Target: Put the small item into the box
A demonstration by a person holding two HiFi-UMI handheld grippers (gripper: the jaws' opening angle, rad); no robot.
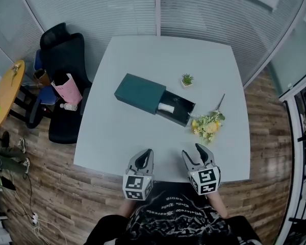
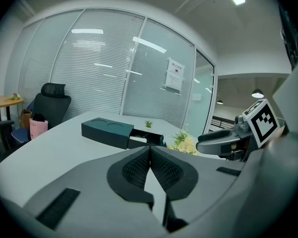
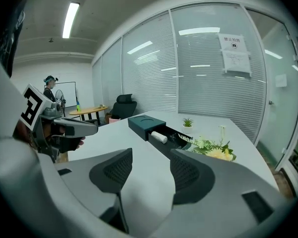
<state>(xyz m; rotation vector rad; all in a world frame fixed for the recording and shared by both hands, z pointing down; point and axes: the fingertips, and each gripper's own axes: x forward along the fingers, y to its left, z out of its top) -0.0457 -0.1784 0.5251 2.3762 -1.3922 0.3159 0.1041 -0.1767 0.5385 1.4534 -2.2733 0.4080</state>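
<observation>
A dark teal box (image 1: 139, 92) lies at the middle of the white table (image 1: 117, 137), its drawer (image 1: 179, 111) pulled out toward the right. A small white roll (image 1: 167, 107) lies inside the drawer, and it shows in the right gripper view too (image 3: 158, 137). Both grippers hover at the table's near edge, well short of the box. My left gripper (image 1: 147, 155) has its jaws pressed together with nothing between them (image 2: 150, 150). My right gripper (image 1: 193, 152) stands open and empty (image 3: 151, 160).
A tiny potted plant (image 1: 187, 79) stands behind the drawer. A bunch of yellow flowers (image 1: 208, 124) lies to the drawer's right. Left of the table are a black office chair (image 1: 66, 55), a pink bag (image 1: 67, 88) and a round yellow table (image 1: 7, 91).
</observation>
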